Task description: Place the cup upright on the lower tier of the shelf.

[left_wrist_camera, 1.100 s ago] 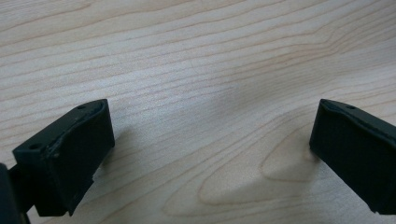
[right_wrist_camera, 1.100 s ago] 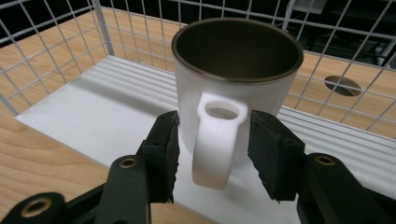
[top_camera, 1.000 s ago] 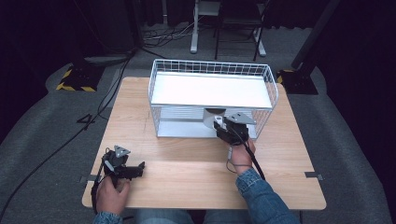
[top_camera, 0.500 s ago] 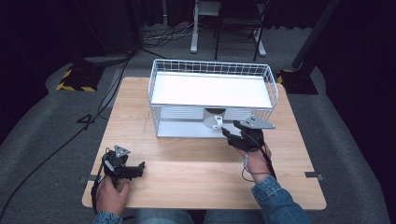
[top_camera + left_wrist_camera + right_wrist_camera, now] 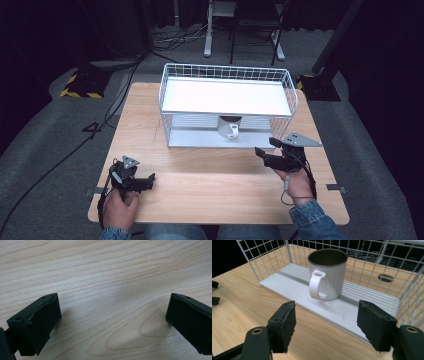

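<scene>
Stiff, smooth, breakable white mug (image 5: 327,273) upright on lower shelf (image 5: 352,305) of wire rack (image 5: 227,107), best pinched across rim; right gripper (image 5: 332,323) just widened, empty; left gripper (image 5: 112,322) apart, empty.

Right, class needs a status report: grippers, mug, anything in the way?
Both grippers open, empty: left gripper, right gripper just opening. Mug upright on rack's lower shelf. Path clear.

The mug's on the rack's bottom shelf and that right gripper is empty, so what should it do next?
Probably draw the right gripper back toward the table's near edge: the white ribbed mug stands upright on the white wire rack's lower shelf, and the open jaws hold nothing.
</scene>
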